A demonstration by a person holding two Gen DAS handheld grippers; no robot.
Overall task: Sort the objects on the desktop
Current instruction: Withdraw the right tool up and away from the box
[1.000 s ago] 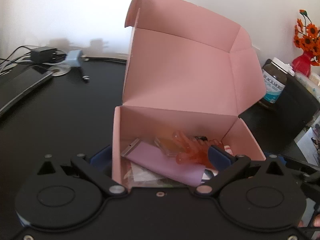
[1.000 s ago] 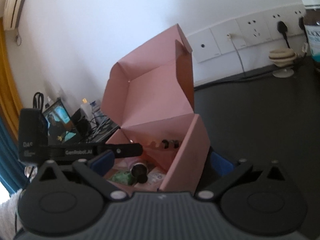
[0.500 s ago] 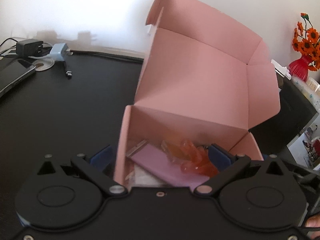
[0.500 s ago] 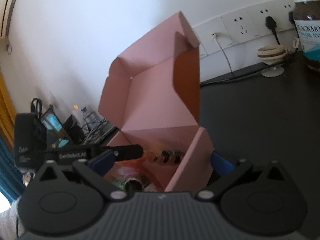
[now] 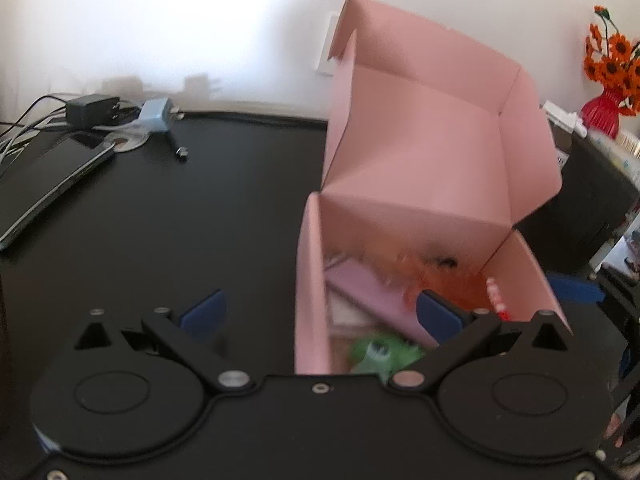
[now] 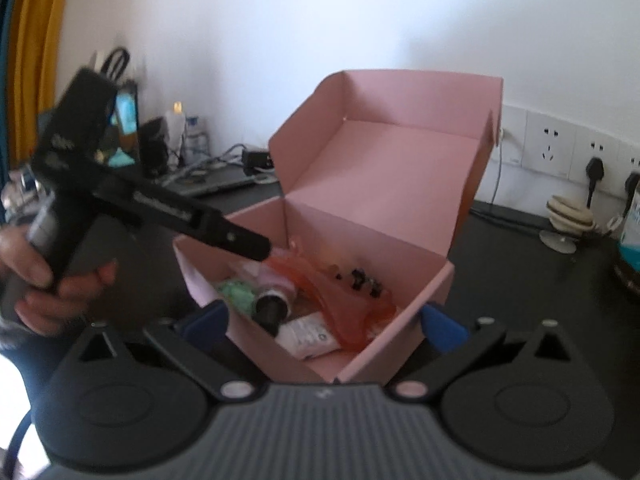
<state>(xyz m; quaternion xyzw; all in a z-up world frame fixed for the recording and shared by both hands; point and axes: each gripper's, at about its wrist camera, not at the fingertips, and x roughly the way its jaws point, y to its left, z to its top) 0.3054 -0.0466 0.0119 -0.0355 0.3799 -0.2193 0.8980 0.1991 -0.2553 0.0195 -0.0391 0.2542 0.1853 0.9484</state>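
Pink cardboard box stands lid-up on the black worktop, its flap raised towards the white wall. Inside lie an orange translucent piece, a green item, a dark-capped tube, a white packet and a lilac sheet; motion blur leaves the finer details unclear.

From the left wrist view, the left gripper straddles the box's left wall, its fingers spread wide with one blue pad outside on the worktop side and the other inside over the contents, holding nothing. From the right wrist view, the right gripper faces the box's near corner, its blue-tipped fingers wide apart on either side of the box and gripping nothing. A hand at that view's left edge holds the left gripper's black handle, whose arm reaches over the box rim.

Towards the far left corner of the worktop lie a phone, a black charger and a pale blue adapter with cables. Wall sockets run behind the far edge, and orange flowers in a red vase sit off to the right.
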